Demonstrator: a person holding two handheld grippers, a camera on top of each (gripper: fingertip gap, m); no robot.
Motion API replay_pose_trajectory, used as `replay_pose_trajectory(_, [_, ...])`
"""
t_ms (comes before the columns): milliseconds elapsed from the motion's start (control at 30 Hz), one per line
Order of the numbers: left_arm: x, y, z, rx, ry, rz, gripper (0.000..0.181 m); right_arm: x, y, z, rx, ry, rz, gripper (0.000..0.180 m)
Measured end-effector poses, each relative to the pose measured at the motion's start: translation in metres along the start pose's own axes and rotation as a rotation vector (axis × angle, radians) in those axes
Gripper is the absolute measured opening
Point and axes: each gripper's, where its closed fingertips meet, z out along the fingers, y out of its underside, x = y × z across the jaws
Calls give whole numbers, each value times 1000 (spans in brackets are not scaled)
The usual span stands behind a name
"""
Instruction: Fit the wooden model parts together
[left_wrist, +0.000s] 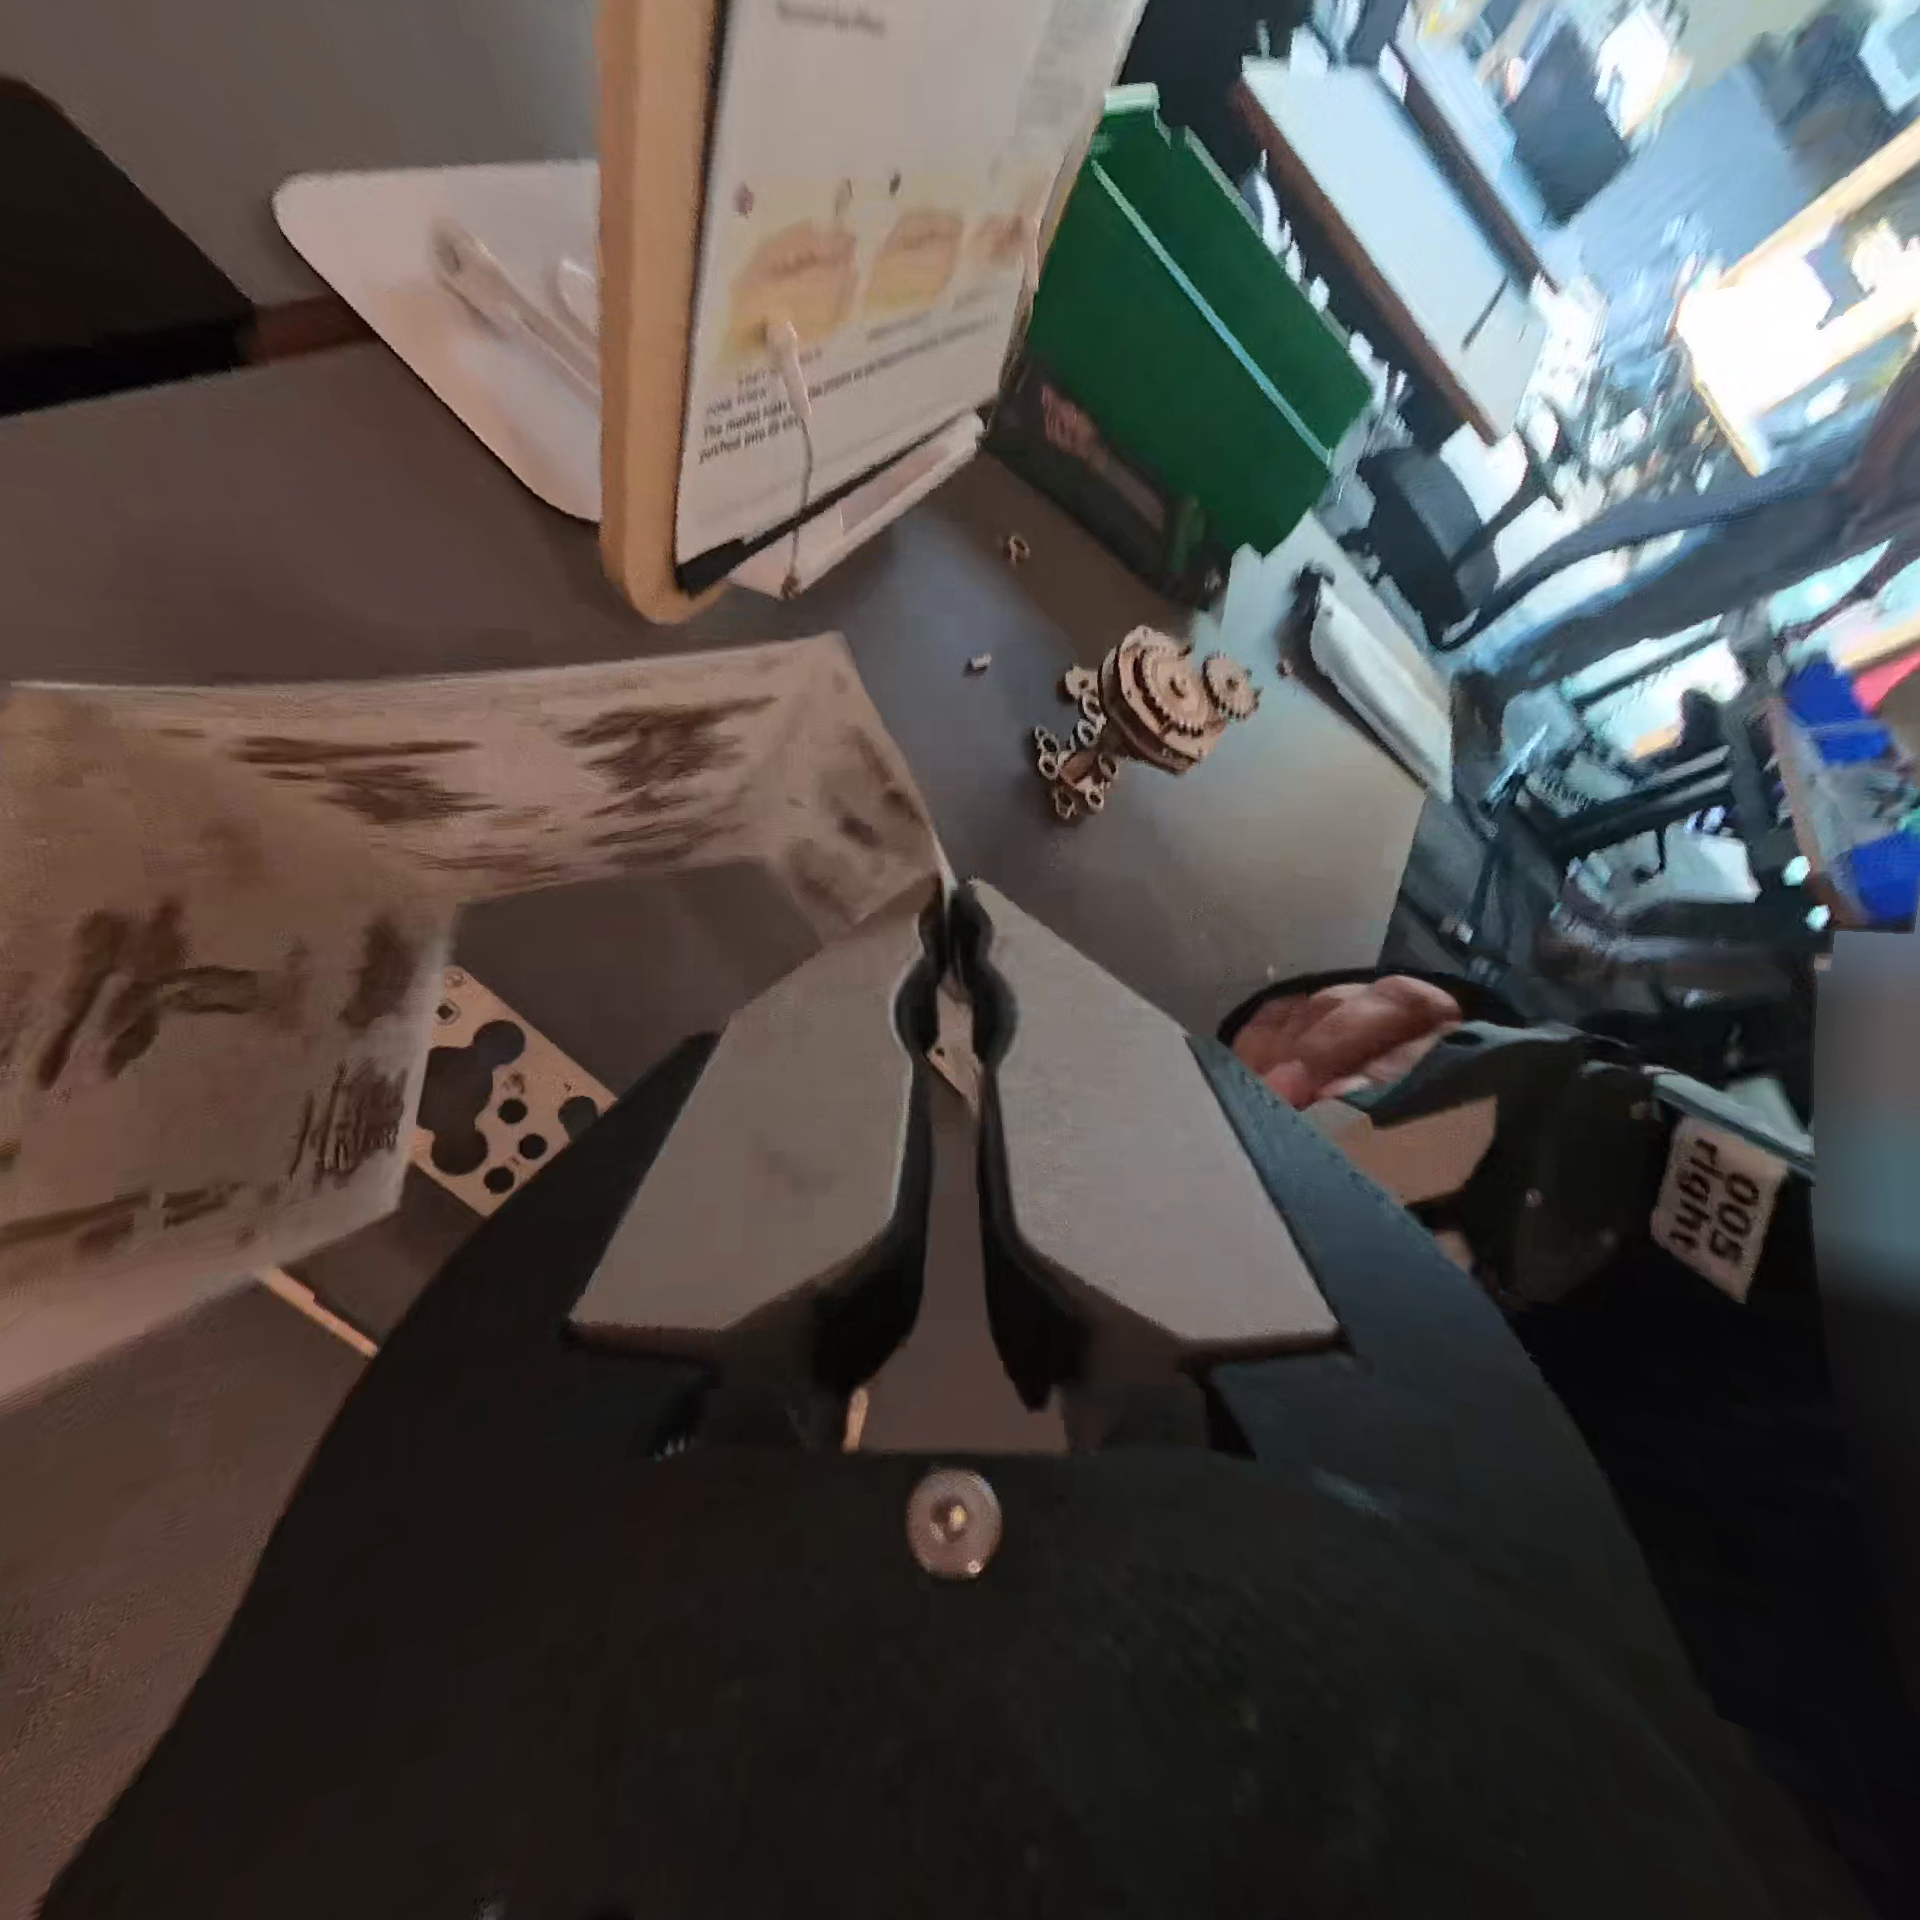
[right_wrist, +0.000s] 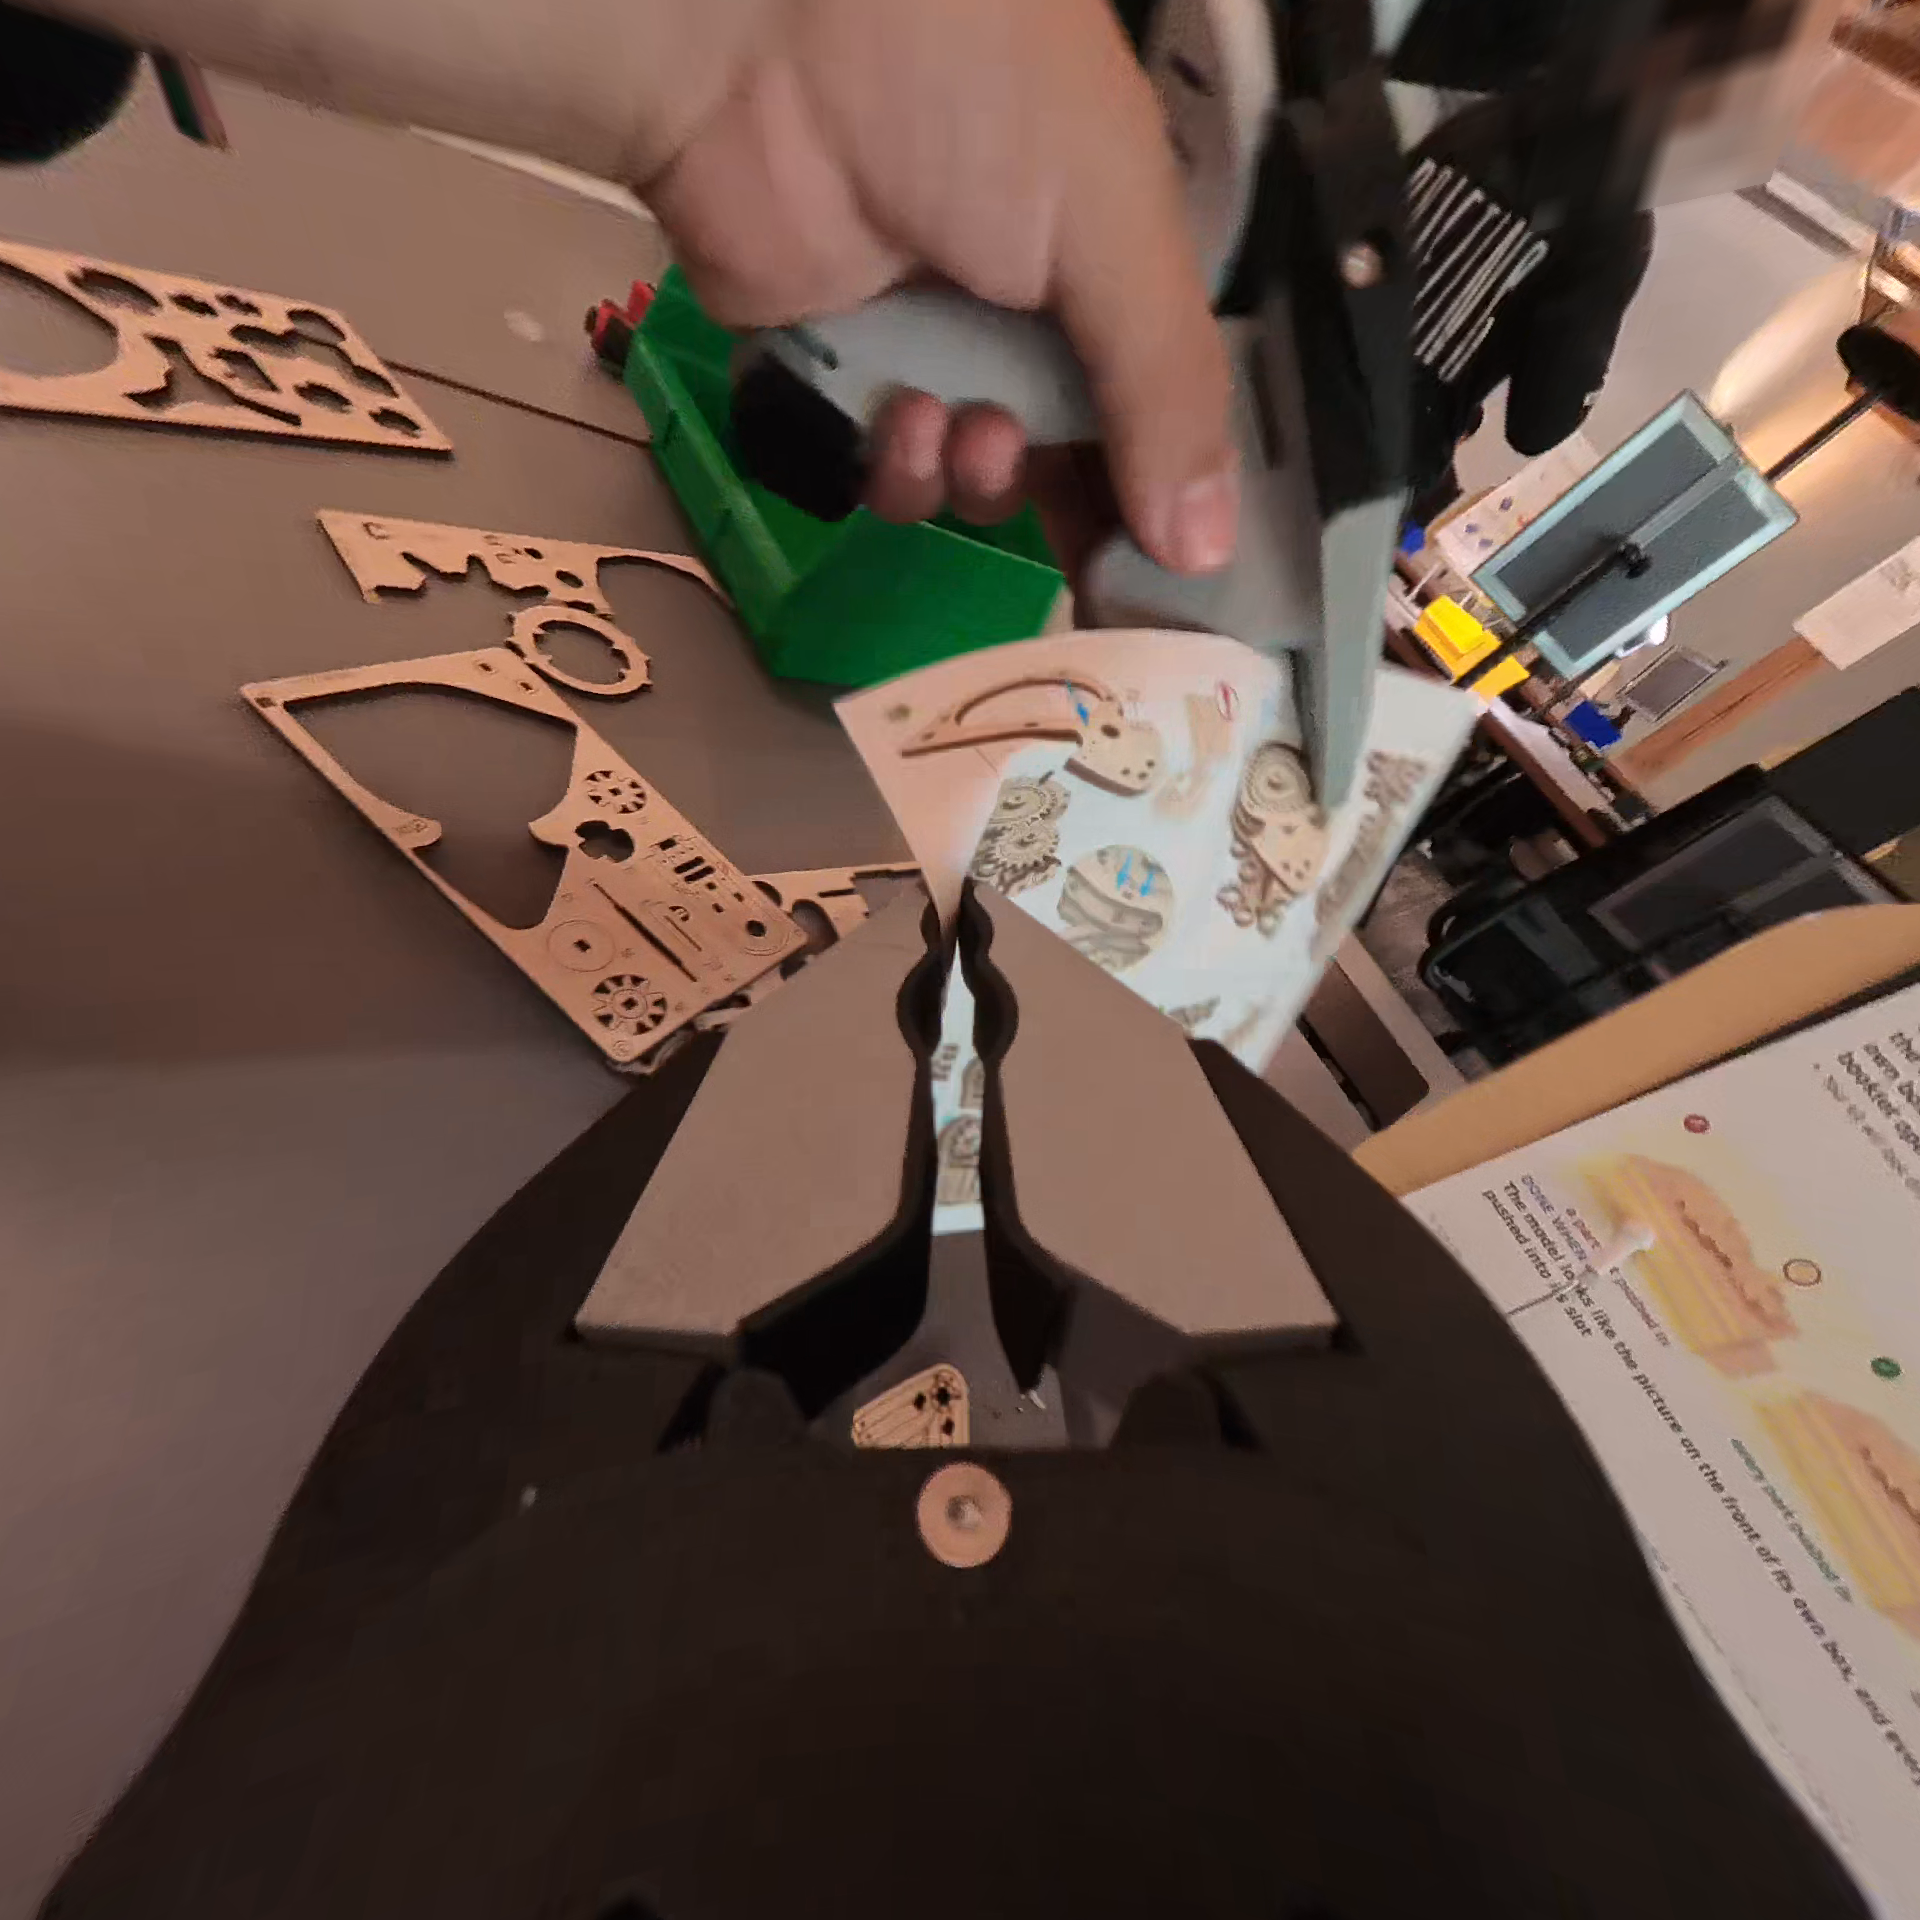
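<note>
My left gripper (left_wrist: 956, 914) is shut on the edge of a printed instruction sheet (left_wrist: 416, 790), which spreads out blurred to the left. In the right wrist view the left gripper's fingers (right_wrist: 1345, 665) pinch the same sheet (right_wrist: 1143, 831) at its far right. My right gripper (right_wrist: 958, 920) is shut, and the sheet's near left edge runs into its fingertips and shows through the slit between the fingers. A partly built wooden gear model (left_wrist: 1153, 717) stands on the dark table (left_wrist: 1195, 914). Punched-out wooden part sheets (right_wrist: 499, 831) lie flat to the left.
More wooden frames (right_wrist: 208, 343) lie at the far left. A green box (right_wrist: 831, 592) stands behind the sheet and also shows in the left wrist view (left_wrist: 1174, 343). An instruction page on a propped stand (left_wrist: 852, 260) is at the back and at my right (right_wrist: 1714, 1351). A hand (right_wrist: 935, 156) holds the left gripper. About 10 centimeters separates my left fingertips from my right.
</note>
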Motion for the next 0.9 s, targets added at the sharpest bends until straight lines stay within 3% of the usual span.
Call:
replay_pose_trajectory(200, [21,13,10,-214,-27,157,0,-21,-4,21,16,-33,-14,0])
replay_pose_trajectory(300, [23,14,10,-358,-92,323,0,-36,0,33,-40,-148,65,38])
replay_pose_trajectory(400, [25,12,4,-505,-126,471,0,-43,-5,20,4,-269,182,48])
replay_pose_trajectory(533, [12,0,-8,-673,-229,719,0,-29,-5,-11,75,-391,297,59])
replay_pose_trajectory(667, [2,-8,-18,-833,-214,1006,0,-3,23,-24,52,-369,293,64])
replay_pose_trajectory(767, [-16,-18,-29,-975,-312,1190,0,18,37,-30,40,-363,335,68])
replay_pose_trajectory(900, [-23,-39,-33,-984,-382,1306,0,30,50,-25,0,-395,383,73])
